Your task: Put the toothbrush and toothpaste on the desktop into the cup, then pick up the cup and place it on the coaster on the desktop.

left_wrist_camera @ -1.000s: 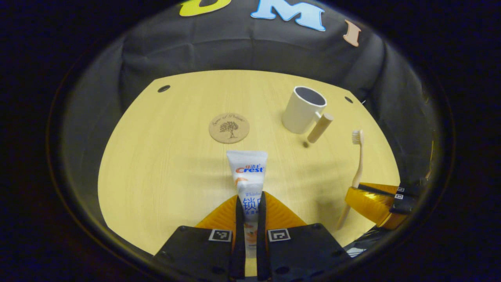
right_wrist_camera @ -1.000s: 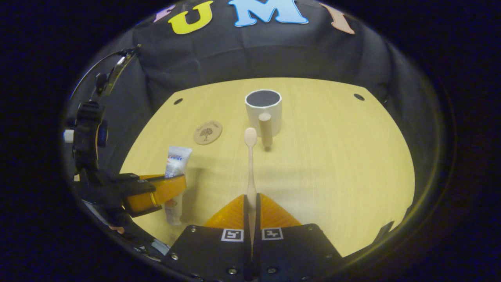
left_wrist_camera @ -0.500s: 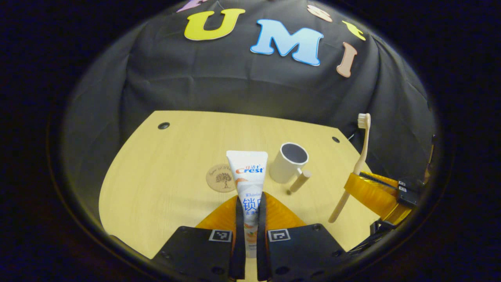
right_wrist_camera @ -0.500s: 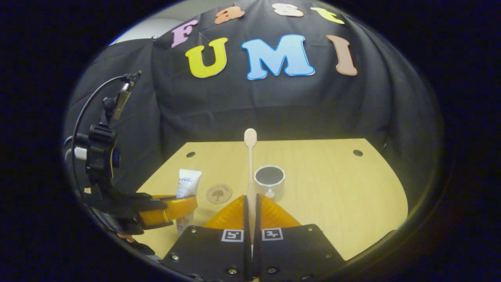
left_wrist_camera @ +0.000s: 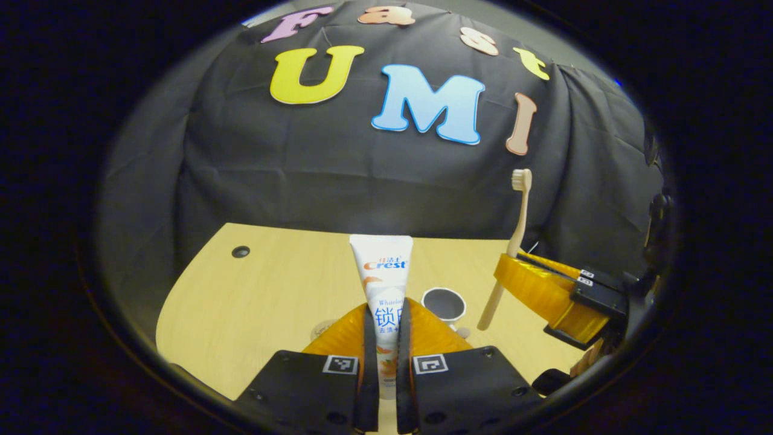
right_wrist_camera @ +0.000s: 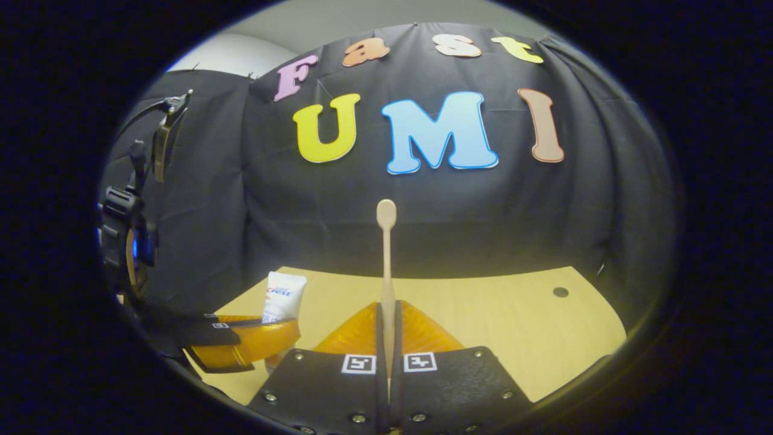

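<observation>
Between your left tongs sits the paste, brush clamped in the right; cup below awaits both.

toothpaste upright, toothbrush bristles up; cup on desktop.

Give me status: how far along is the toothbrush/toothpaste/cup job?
Done: both picks. The left gripper is shut on the toothpaste, and the right gripper is shut on the toothbrush, bristle end up, both off the desktop. In hand: carrying them. Left: the cup looks empty, so both drops and the coaster placement remain.
</observation>
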Demonstrator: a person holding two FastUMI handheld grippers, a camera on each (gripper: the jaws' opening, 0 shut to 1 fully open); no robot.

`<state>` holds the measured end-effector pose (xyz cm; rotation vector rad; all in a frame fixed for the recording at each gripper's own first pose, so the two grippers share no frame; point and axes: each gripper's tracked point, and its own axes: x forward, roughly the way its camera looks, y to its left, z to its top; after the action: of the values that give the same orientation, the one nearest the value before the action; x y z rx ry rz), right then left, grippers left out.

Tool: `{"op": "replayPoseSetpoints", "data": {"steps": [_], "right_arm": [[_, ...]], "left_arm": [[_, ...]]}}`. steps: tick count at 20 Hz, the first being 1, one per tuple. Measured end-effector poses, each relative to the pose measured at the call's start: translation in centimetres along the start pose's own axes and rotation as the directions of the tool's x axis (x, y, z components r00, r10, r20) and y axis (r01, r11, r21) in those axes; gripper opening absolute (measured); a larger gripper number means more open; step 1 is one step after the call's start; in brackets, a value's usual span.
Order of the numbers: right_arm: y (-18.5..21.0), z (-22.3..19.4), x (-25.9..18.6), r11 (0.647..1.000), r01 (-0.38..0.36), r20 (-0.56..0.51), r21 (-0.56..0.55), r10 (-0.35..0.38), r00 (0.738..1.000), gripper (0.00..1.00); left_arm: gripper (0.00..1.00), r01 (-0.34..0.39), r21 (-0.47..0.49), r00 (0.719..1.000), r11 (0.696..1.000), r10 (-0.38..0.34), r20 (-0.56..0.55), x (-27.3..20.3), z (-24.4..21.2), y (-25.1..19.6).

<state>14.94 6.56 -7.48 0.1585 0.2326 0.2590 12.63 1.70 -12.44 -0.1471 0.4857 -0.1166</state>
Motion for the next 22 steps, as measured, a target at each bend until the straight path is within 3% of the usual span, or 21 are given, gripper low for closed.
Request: {"op": "replayPoseSetpoints", "data": {"steps": [5, 14, 22], "right_arm": [[-1.0, -0.3, 3.7, 1.000, -0.001, 0.048, -0.017, 0.002, 0.999, 0.02], [-3.0, -6.2, 8.7, 0.999, 0.039, -0.073, -0.035, -0.042, 0.996, 0.02], [-4.0, -9.1, 9.2, 0.999, 0.038, -0.157, -0.038, -0.044, 0.987, 0.08]], "left_arm": [[0.19, 0.013, -0.017, 0.998, 1.000, -0.012, 0.061, 0.8, 1.7, -0.1], [0.19, 0.018, 0.006, 0.996, 1.000, -0.018, 0.088, 2.0, 3.0, 0.1], [0.19, 0.016, -0.018, 0.998, 1.000, -0.015, 0.065, 2.9, 2.4, 0.4]]}}
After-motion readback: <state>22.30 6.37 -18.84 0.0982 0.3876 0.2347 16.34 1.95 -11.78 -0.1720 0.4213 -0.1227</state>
